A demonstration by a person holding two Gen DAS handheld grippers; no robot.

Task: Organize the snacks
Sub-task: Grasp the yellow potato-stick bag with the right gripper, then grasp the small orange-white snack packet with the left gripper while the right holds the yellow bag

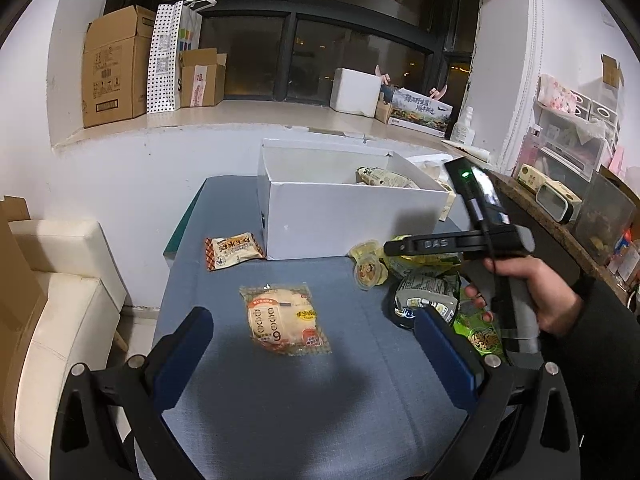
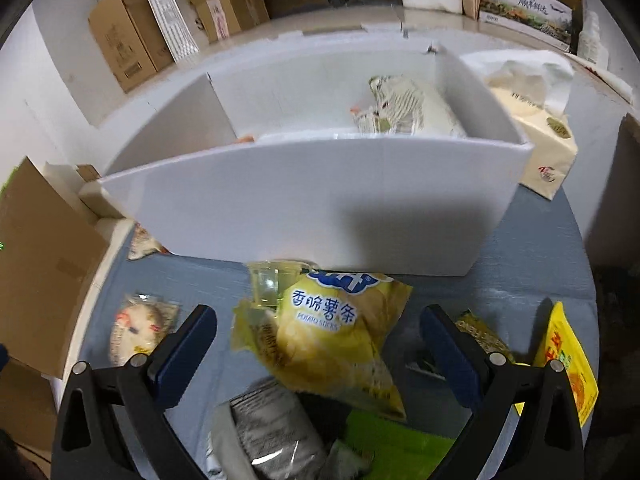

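A round pale bun sealed in a clear plastic wrapper (image 1: 285,318) is lying flat on the blue counter (image 1: 280,400), between the fingers of the left gripper (image 1: 314,330) — its jaws are standing wide apart, touching nothing. Beyond the bun, a small orange-checked snack packet (image 1: 232,251) is resting just beside the near left corner of the open white cardboard box (image 1: 352,216), which is sitting at the far end of the counter and holding a pale striped packet (image 2: 404,110) against its right wall. To the right of the bun, the remaining snacks are lying in a loose heap: small clear jelly cups with yellow lids (image 1: 367,266), a grey foil pouch (image 2: 276,428), a bright green packet (image 2: 396,444) and a yellow bag of potato sticks (image 2: 332,336). The right gripper (image 2: 318,332) is hovering over this heap with its blue-padded fingers (image 2: 448,356) spread open on either side of the yellow bag, not clamped on it. A hand (image 1: 536,292) in a dark sleeve is holding the right gripper's handle in the left wrist view. A yellow-orange packet (image 2: 568,364) is lying at the right edge of the counter, and a cream tissue pack (image 2: 536,128) is standing just right of the box. Brown cardboard boxes (image 1: 116,68) are lining the windowsill — well apart from the counter.
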